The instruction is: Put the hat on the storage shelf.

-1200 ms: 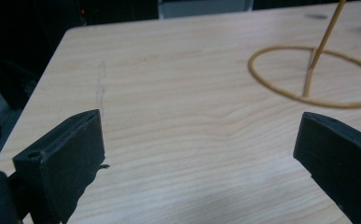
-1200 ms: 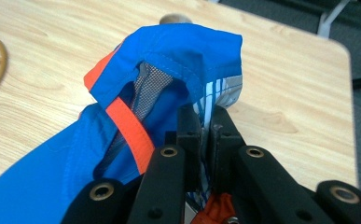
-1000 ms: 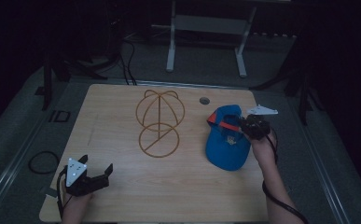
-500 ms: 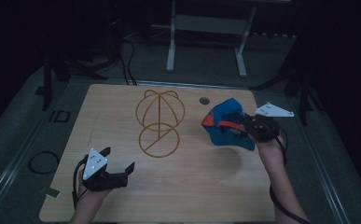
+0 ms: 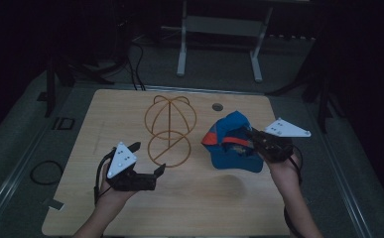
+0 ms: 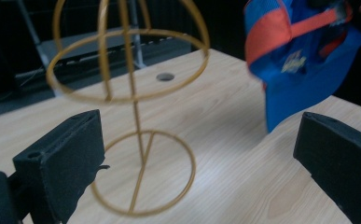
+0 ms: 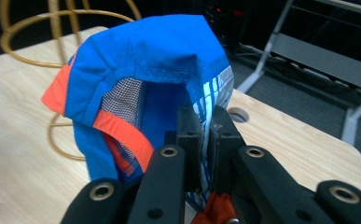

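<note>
item: blue cap with orange trim, lifted off the bench at the right side. we see it pinched in our right gripper, whose jaws are clenched on the fabric at the cap's edge; the right gripper view shows the cloth squeezed between the two black jaws, the crown hanging open beyond them.

item: gold wire stand, upright at the middle of the bench, just left of the cap and apart from it.

item: left gripper, held above the near left of the bench, jaws released and wide, grasping nothing; in its own view the stand sits between and beyond them.

item: round hole in the bench top, far side.
</note>
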### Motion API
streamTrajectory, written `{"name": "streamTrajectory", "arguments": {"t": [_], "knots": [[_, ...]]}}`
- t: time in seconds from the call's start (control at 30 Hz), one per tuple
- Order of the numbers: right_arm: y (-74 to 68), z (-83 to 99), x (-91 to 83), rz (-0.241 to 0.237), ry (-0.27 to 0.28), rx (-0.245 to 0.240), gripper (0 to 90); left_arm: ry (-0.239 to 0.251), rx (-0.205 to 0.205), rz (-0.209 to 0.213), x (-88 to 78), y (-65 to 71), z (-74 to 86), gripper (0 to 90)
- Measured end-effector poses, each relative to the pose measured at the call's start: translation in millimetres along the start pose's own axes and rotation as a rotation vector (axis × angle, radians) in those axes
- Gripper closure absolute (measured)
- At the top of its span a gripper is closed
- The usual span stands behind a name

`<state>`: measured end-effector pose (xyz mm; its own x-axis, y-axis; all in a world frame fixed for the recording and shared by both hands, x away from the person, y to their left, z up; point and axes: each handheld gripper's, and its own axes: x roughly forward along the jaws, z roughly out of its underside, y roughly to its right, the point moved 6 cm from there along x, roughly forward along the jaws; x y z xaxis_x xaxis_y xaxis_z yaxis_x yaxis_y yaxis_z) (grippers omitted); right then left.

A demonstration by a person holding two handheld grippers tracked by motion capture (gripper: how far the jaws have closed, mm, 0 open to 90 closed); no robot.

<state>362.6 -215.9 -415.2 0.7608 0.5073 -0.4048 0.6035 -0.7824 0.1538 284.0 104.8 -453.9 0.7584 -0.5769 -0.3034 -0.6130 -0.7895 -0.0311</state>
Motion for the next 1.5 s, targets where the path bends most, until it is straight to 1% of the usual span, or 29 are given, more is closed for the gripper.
{"name": "streamTrajectory", "arguments": {"t": [0.07, 0.17, 0.2, 0.27, 0.33, 0.43, 0.47, 0.53, 0.57, 0.6, 0.67, 0.73, 0.77, 0.83, 0.9, 0.93, 0.97, 1.0, 1.03, 1.07, 1.13, 1.17, 1.2, 1.23, 1.27, 1.3, 1.33, 1.43, 1.5], "knots": [[-8.4, -2.5, -2.2, -0.019, 0.008, -0.004, 85.2, 0.011, 0.005, 0.022, 4.2, 5.3, -9.1, 2.3], [-20.5, -6.7, -5.5, -0.047, 0.019, -0.023, 85.2, 0.035, 0.043, 0.058, 11.3, 11.9, -22.1, 2.3], [-23.9, -8.3, -6.3, -0.055, 0.024, -0.029, 85.2, 0.044, 0.048, 0.078, 14.0, 14.7, -26.4, 2.3], [-29.7, -11.3, -8.8, -0.071, 0.039, -0.023, 85.2, 0.047, 0.079, 0.084, 19.8, 19.5, -34.9, 2.3], [-38.4, -15.2, -12.3, -0.092, 0.058, -0.040, 85.2, 0.048, 0.092, 0.100, 25.0, 23.9, -44.0, 2.3], [-43.4, -17.6, -14.6, -0.099, 0.067, -0.055, 85.2, 0.051, 0.097, 0.122, 32.8, 29.8, -57.1, 2.3], [-46.1, -18.7, -16.0, -0.109, 0.072, -0.051, 85.1, 0.052, 0.100, 0.131, 35.8, 32.2, -61.1, 2.3], [-50.9, -20.8, -18.3, -0.116, 0.081, -0.064, 85.2, 0.046, 0.101, 0.152, 41.7, 37.9, -68.3, 2.3], [-53.2, -21.9, -19.2, -0.122, 0.087, -0.063, 85.1, 0.041, 0.103, 0.174, 44.9, 41.4, -71.4, 2.3], [-55.6, -23.0, -20.3, -0.134, 0.093, -0.062, 85.2, 0.035, 0.112, 0.178, 48.1, 44.2, -74.0, 2.3], [-59.3, -24.6, -22.4, -0.130, 0.097, -0.078, 85.2, 0.026, 0.115, 0.199, 54.9, 48.9, -77.6, 5.8], [-63.1, -26.0, -24.1, -0.140, 0.104, -0.084, 85.1, 0.010, 0.121, 0.210, 62.0, 53.2, -80.1, 6.0], [-65.1, -26.4, -24.6, -0.136, 0.103, -0.095, 85.2, 0.010, 0.117, 0.214, 63.8, 54.4, -81.2, 7.1], [-67.7, -26.1, -24.9, -0.144, 0.102, -0.103, 85.1, 0.012, 0.102, 0.206, 67.8, 55.4, -84.9, 14.4], [-70.4, -25.5, -24.9, -0.146, 0.098, -0.114, 85.1, -0.012, 0.102, 0.219, 72.2, 58.0, -87.8, 15.8], [-71.8, -25.2, -25.0, -0.152, 0.097, -0.118, 85.1, -0.022, 0.103, 0.240, 74.1, 59.6, -89.1, 16.0], [-74.4, -25.0, -26.0, -0.156, 0.099, -0.122, 85.1, -0.031, 0.100, 0.255, 75.8, 61.0, -89.9, 21.1], [-74.4, -25.0, -26.0, -0.156, 0.099, -0.122, 85.1, -0.031, 0.099, 0.254, 77.1, 61.6, -90.8, 21.1], [-75.0, -25.0, -26.4, -0.148, 0.099, -0.129, 85.1, -0.031, 0.106, 0.270, 77.5, 62.8, -91.5, 25.5], [-74.8, -25.0, -26.6, -0.143, 0.102, -0.130, 85.1, -0.035, 0.108, 0.274, 78.2, 63.8, -91.8, 28.7], [-74.1, -24.3, -26.6, -0.148, 0.100, -0.122, 85.1, -0.044, 0.114, 0.297, 79.4, 66.0, -91.8, 35.0], [-73.8, -23.8, -26.3, -0.149, 0.101, -0.122, 85.1, -0.047, 0.116, 0.294, 80.1, 65.9, -91.7, 39.0], [-73.9, -23.3, -26.1, -0.150, 0.101, -0.123, 85.1, -0.054, 0.117, 0.300, 80.8, 66.7, -91.3, 43.6], [-74.1, -22.7, -26.1, -0.149, 0.098, -0.122, 85.1, -0.057, 0.122, 0.313, 81.1, 67.4, -90.7, 50.6], [-74.2, -22.3, -26.3, -0.148, 0.099, -0.123, 85.1, -0.063, 0.122, 0.310, 81.4, 67.1, -90.2, 60.5], [-74.3, -22.1, -26.5, -0.148, 0.100, -0.123, 85.1, -0.067, 0.120, 0.315, 82.2, 67.8, -89.8, 66.6], [-74.3, -21.9, -26.7, -0.147, 0.100, -0.124, 85.1, -0.074, 0.130, 0.323, 82.9, 68.6, -89.2, 69.5], [-74.4, -20.6, -26.2, -0.148, 0.098, -0.121, 85.1, -0.087, 0.148, 0.326, 85.0, 72.5, -88.3, 85.4], [-75.0, -19.1, -25.4, -0.147, 0.094, -0.112, 85.0, -0.098, 0.179, 0.303, 85.7, 74.4, -88.1, 88.8]]}}
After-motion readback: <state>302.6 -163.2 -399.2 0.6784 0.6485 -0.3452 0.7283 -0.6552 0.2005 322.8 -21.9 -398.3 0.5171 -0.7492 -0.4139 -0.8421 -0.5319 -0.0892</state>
